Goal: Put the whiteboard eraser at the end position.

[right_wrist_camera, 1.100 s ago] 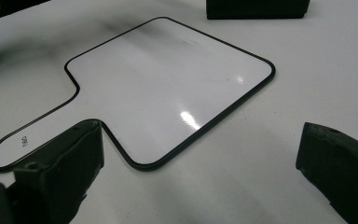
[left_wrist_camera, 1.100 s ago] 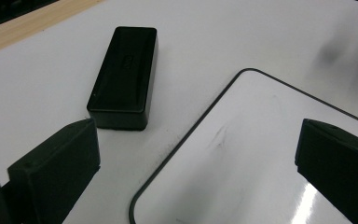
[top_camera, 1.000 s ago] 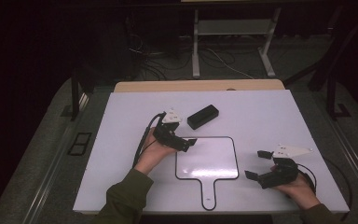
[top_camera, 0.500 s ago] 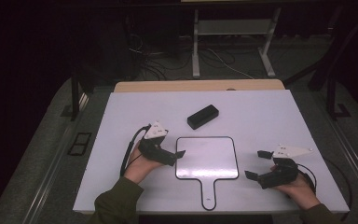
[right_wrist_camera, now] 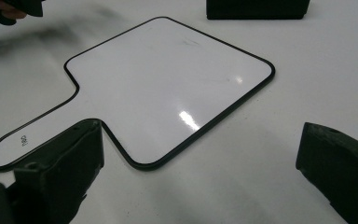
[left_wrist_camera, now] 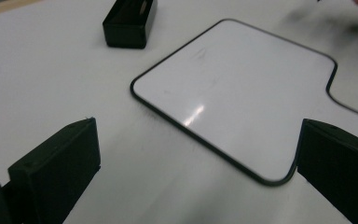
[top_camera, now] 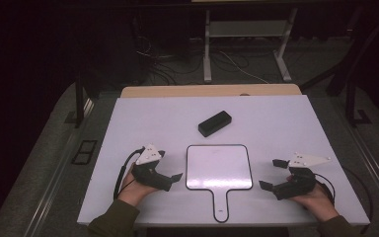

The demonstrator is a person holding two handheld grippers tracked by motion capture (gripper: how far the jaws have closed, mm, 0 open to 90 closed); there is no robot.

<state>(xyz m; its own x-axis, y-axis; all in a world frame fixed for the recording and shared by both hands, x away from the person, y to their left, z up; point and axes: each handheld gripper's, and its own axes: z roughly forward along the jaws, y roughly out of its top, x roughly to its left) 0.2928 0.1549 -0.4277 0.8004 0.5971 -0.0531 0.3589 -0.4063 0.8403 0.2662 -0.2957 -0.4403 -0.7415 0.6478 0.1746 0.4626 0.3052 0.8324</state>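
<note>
Right, my left gripper [top_camera: 177, 177] and right gripper [top_camera: 271, 174] gape wide, empty, at nine and three o'clock of the flat whiteboard [top_camera: 219, 167]; jaws could skid off its thin rim, shoving it toward the eraser [top_camera: 214, 123] at twelve

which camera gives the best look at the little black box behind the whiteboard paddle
The high view: the black box shows whole on the table, beyond the paddle board. The left gripper view has it at the top edge, partly cut off; the right gripper view catches just its lower strip.
</note>
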